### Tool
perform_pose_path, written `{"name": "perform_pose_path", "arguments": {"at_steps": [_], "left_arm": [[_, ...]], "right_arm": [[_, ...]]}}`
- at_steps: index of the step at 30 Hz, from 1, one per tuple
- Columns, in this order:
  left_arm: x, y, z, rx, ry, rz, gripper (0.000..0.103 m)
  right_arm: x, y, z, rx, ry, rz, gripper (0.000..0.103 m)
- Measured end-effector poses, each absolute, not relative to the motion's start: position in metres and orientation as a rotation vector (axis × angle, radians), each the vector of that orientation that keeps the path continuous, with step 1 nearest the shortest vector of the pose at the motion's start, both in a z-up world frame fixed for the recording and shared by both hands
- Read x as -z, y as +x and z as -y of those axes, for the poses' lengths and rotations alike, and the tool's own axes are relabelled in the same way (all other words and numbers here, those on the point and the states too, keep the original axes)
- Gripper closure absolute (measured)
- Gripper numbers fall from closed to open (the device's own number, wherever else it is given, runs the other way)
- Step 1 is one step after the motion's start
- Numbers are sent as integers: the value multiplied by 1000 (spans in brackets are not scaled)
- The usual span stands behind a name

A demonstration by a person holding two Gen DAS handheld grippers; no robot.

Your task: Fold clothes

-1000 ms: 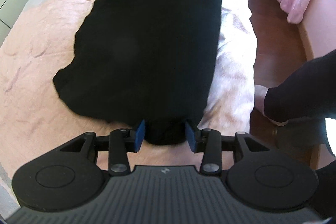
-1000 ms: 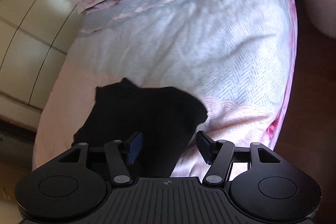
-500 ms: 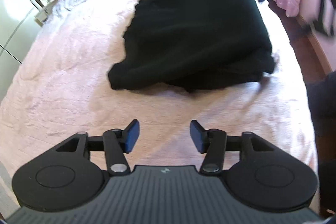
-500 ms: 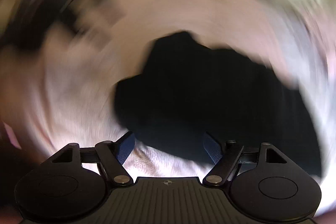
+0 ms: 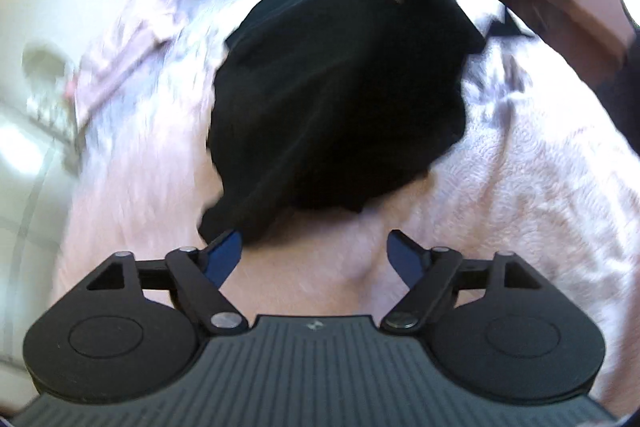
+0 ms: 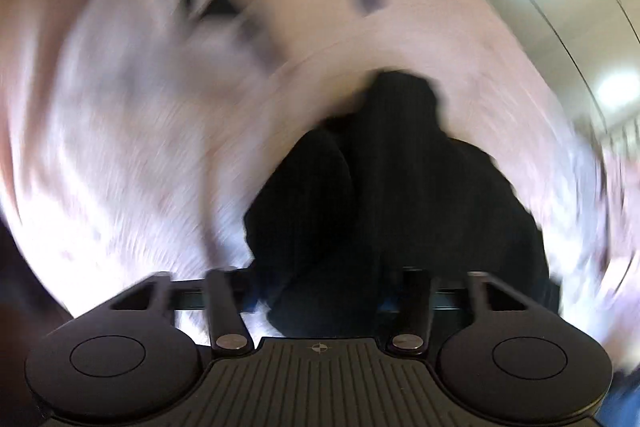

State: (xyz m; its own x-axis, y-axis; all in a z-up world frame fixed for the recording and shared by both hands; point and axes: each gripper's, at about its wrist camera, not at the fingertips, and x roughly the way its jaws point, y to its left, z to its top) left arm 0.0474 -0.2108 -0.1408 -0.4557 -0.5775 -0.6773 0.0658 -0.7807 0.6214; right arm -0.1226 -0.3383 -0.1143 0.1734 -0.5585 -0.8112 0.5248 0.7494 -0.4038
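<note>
While the black garment (image 5: 340, 99) was laid folded on the pink bed (image 5: 540, 187), its near corner was just ahead of the left tool (image 5: 316, 255), whose jaws had just been spread, nothing between. The right tool (image 6: 320, 291) had been closing round bunched cloth; a firm pinch couldn't be confirmed, too blurry.

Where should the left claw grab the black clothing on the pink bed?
Probably the pointed corner of the black garment nearest the left claw, coming in low over the pink bedspread from the near side. That corner sticks out thin and flat beside the claw's left finger, while the middle is a thick folded pile. The left claw has just been opening and holds nothing.
</note>
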Motion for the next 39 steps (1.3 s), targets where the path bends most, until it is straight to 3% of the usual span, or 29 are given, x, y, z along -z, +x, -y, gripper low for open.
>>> {"name": "perform_pose_path", "arguments": {"at_steps": [7, 12, 21, 26, 28, 29, 30, 33, 39], "left_arm": [[153, 9, 228, 2228, 1208, 1099, 15], [161, -14, 252, 2207, 1166, 1176, 13], [154, -11, 260, 2212, 1120, 1226, 12], [169, -9, 257, 2233, 1165, 1409, 14], [166, -14, 261, 2282, 1230, 1379, 40], [162, -16, 263, 2316, 1281, 1341, 66], [156, -18, 265, 2340, 1321, 1287, 75], [128, -23, 273, 2375, 1338, 1156, 85], [48, -71, 307, 2427, 1285, 1024, 88]], "right_arm": [[39, -183, 390, 897, 371, -868, 69], [32, -194, 403, 908, 445, -816, 69], [34, -188, 391, 877, 445, -868, 69], [50, -160, 369, 777, 214, -1038, 69], [55, -151, 366, 751, 155, -1079, 69], [56, -149, 366, 750, 147, -1085, 69], [53, -152, 367, 767, 168, -1069, 69], [44, -164, 370, 828, 267, -995, 70], [5, -226, 391, 984, 613, -652, 71]]}}
